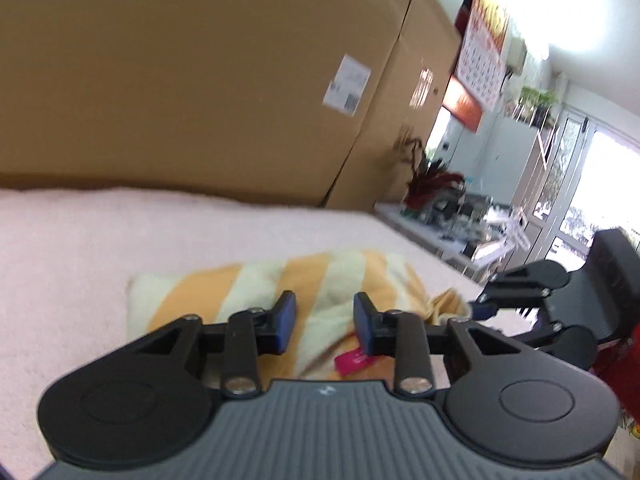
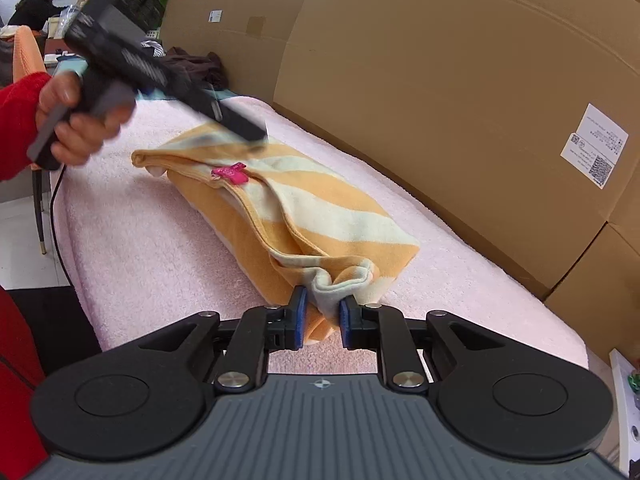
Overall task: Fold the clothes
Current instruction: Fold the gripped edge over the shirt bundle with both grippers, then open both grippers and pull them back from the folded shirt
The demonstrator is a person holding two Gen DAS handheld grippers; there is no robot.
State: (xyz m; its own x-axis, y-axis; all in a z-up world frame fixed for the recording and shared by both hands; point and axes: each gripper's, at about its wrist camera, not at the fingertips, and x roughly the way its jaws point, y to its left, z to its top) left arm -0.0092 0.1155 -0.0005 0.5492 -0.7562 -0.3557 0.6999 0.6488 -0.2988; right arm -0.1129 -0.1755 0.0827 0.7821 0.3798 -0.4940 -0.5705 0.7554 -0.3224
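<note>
A folded orange-and-cream striped garment (image 2: 320, 208) with a pink tag (image 2: 230, 173) lies on a pink fleece-covered surface (image 2: 140, 248). My right gripper (image 2: 323, 318) is shut on the garment's bunched near corner, with fabric filling the narrow gap between its blue pads. My left gripper (image 1: 325, 322) is open and holds nothing; it hovers just above the garment (image 1: 320, 280), near the pink tag (image 1: 352, 360). In the right wrist view the left gripper (image 2: 248, 130) is blurred over the garment's far end, held by a hand (image 2: 76, 120) in a red sleeve. The right gripper (image 1: 480, 308) shows at the garment's right end.
Large cardboard boxes (image 2: 440, 80) stand along the far side of the surface. A dark pile of clothes (image 2: 192, 64) lies at the far end. A person (image 2: 36, 0) sits in the background. A table with plants (image 1: 432, 188) stands beyond the surface's edge.
</note>
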